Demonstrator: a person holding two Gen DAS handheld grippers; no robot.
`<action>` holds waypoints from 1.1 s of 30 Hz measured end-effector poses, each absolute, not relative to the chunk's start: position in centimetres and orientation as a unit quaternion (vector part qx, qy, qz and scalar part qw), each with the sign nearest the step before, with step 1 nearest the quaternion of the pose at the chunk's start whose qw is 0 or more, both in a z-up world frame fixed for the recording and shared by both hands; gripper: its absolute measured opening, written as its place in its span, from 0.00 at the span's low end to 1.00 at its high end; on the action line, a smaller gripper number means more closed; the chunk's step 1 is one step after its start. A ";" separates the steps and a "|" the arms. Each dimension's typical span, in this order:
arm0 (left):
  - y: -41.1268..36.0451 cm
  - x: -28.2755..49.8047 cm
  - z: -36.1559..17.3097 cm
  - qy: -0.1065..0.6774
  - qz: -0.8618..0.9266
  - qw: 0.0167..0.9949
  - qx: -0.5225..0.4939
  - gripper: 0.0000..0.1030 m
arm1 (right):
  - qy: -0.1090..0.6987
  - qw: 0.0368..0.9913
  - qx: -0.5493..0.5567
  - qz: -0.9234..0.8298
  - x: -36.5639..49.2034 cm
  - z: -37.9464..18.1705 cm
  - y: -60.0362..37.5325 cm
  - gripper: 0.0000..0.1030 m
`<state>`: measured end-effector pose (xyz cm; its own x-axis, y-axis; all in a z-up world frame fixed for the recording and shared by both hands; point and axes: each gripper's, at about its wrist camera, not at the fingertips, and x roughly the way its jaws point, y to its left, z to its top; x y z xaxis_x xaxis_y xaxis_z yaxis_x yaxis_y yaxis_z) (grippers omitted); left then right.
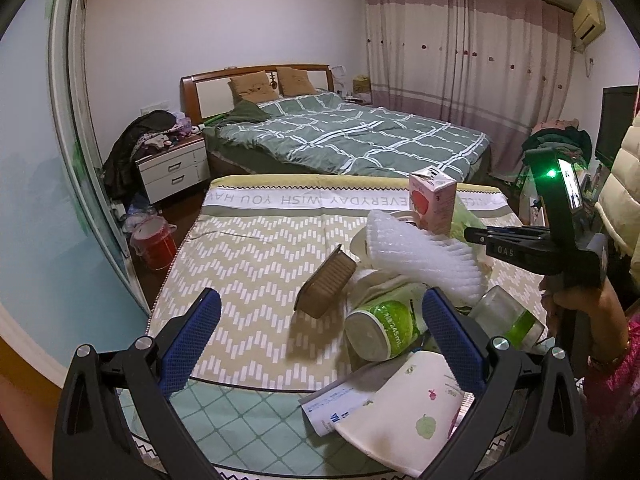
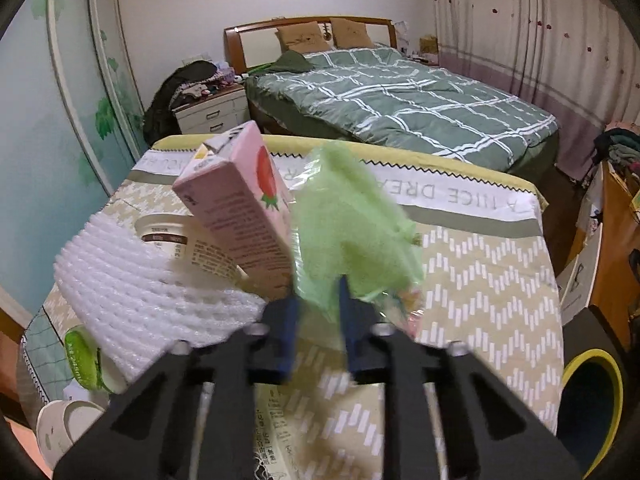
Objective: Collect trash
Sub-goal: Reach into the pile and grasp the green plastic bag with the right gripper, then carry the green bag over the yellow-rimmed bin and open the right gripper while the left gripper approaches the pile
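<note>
A heap of trash lies on the cloth-covered table: a pink strawberry carton, white foam netting, a brown cardboard piece, a green-labelled jar and a paper cup. My left gripper is open and empty above the near edge, its right finger beside the jar. My right gripper is shut on a light green plastic wrapper and holds it above the table, next to the pink carton. The right gripper also shows in the left wrist view.
A bin with a yellow-green rim stands on the floor at the table's right. A bed lies beyond the table. A nightstand and a red pot are at the left. A wooden desk is at the right.
</note>
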<state>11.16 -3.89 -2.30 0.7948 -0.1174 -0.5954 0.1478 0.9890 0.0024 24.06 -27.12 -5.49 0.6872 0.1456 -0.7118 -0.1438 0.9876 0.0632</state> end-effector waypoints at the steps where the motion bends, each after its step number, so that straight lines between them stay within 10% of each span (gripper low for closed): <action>1: -4.0 11.2 -2.3 0.313 -0.072 0.947 0.025 0.96 | 0.383 0.920 0.000 0.078 23.7 -5.2 -27.0 0.07; 33: -11.2 5.8 -1.3 0.300 -0.143 0.940 0.073 0.96 | 0.353 0.916 0.126 -0.145 9.3 -5.9 -50.7 0.07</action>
